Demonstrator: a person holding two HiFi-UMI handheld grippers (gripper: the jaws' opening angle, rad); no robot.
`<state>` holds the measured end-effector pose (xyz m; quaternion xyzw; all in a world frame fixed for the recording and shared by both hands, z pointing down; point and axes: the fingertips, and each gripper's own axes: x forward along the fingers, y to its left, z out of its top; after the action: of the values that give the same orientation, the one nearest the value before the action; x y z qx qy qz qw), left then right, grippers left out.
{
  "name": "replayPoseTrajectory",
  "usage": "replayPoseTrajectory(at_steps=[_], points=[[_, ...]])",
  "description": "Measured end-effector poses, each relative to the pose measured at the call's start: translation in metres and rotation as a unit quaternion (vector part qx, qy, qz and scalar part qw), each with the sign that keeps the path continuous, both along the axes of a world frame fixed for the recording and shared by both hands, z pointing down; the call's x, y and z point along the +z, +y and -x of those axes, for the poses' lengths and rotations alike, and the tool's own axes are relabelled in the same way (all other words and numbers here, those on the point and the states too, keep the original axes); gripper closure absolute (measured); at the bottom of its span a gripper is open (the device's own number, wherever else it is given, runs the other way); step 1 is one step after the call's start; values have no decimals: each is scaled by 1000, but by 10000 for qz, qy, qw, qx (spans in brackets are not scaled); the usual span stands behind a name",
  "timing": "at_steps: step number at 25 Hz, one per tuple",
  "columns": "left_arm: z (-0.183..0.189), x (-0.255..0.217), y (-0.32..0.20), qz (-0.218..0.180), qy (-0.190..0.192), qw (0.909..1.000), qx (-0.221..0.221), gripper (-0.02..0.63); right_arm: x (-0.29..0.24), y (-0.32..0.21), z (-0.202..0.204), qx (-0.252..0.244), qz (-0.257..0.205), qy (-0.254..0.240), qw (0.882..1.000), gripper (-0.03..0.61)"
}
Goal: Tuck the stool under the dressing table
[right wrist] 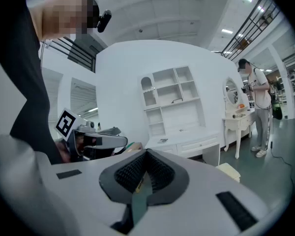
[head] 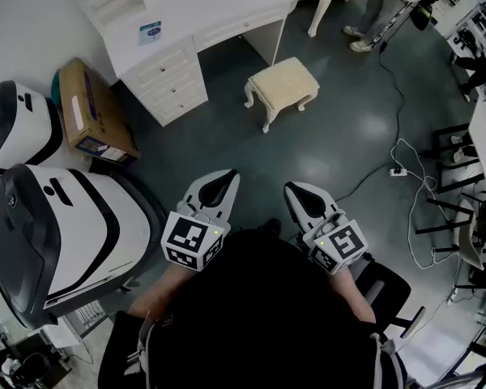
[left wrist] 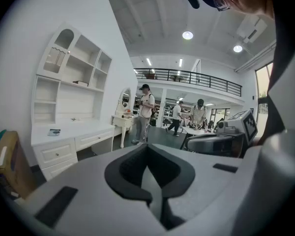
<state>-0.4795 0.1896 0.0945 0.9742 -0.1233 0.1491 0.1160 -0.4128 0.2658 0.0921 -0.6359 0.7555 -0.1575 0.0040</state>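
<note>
Cream cushioned stool point(head: 282, 86) with curvy white legs is standing upright, long axis roughly paralleling the dressing table point(head: 186, 19) front. Left gripper point(head: 221, 178) and right gripper point(head: 297, 191) are sitting closed, empty.

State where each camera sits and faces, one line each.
Head view: person's head, down at stool, dressing table; left gripper, right gripper, forearms show.
Left gripper view: on left gripper, along its shut jaws toward dressing table; right gripper shows.
Right gripper view: on right gripper, toward dressing table and stool; left gripper shows.
Shared: dressing table.
</note>
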Motion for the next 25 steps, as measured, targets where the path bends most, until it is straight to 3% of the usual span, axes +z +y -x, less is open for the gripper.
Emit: replayPoseTrajectory(at_steps=[9,16,25], points=[[-20,2,14,2,-24,10000,77,607,2,19,-22,216,-48,-94,9997,560],[-65,2,48,-38,-29,9996,292,607,1,55,-58,302,-151,117,9994,560],[-130,2,85,-87,70,9991,414,607,13,120,-113,583,-111,-66,9982,558]])
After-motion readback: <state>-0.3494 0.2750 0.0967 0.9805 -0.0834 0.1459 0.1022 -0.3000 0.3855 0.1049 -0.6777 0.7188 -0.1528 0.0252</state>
